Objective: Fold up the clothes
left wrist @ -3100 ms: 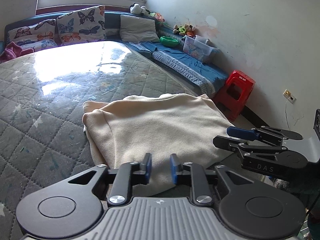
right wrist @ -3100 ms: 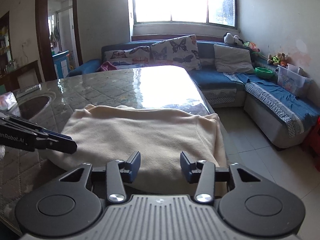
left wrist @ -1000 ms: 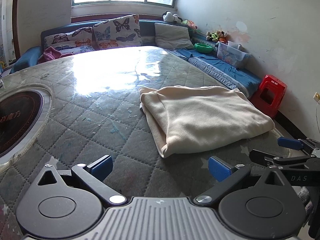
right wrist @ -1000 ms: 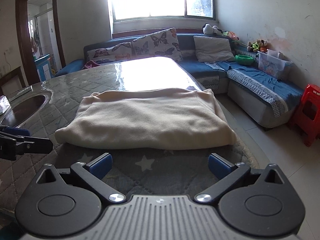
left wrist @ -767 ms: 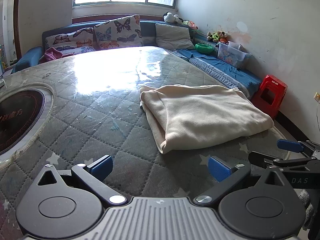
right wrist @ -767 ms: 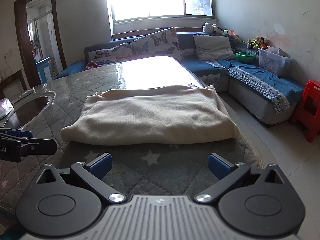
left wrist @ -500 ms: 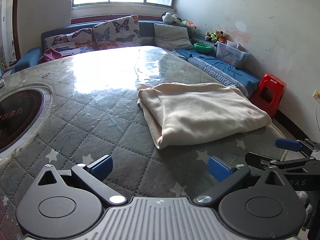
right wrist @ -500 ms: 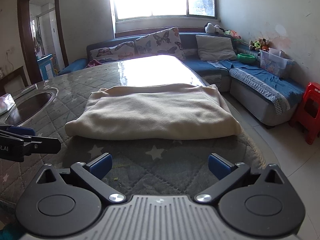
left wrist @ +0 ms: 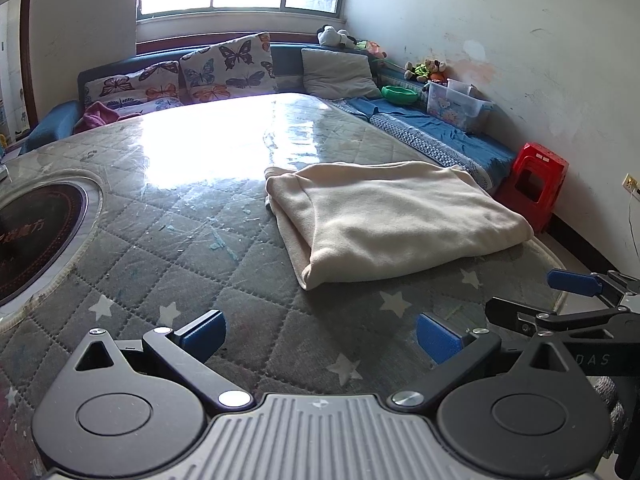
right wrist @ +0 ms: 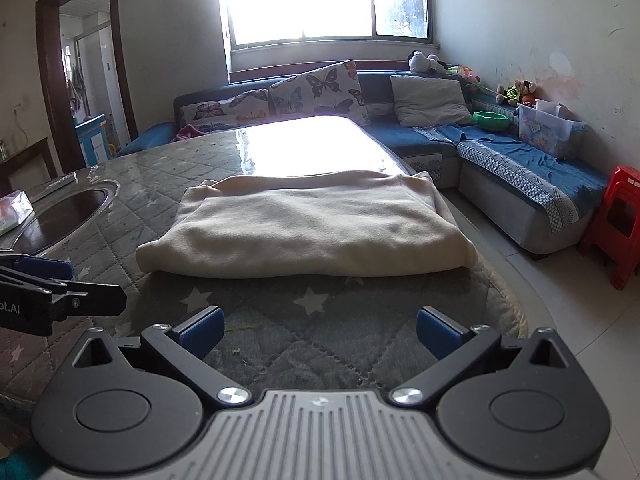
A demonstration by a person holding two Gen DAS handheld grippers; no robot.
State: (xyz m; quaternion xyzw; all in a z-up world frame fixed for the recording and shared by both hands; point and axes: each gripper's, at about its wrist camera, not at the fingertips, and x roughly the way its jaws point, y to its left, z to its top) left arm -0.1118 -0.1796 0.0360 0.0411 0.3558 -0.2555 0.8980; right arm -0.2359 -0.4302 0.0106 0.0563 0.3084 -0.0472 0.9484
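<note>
Right wrist view shows me the cream garment (right wrist: 308, 228) lying folded in a thick flat rectangle on the quilted desk (right wrist: 312, 344), in the middle of the frame, directly ahead of my right tongs (right wrist: 320, 330). Its long axis runs from left to right across this view, and the rounded fold edge faces me. The right tongs are wide apart and hold nothing; a strip of bare desk lies between them and the fold edge.

In the left wrist view the same garment (left wrist: 392, 224) sits to the right of centre, and my left tongs (left wrist: 320, 336) are also spread apart and empty. From this side I see the short end with its stacked layers. The right tongs (left wrist: 576, 296) enter at the lower right of that frame, and they are the nearer ones to the cloth, I judge.

Compared with three seconds ago, both tongs were nearly closed and right over the garment; now they are opened and pulled back from it. Since one second ago the garment keeps its shape. Whether another fold is wanted, I cannot say from this.
</note>
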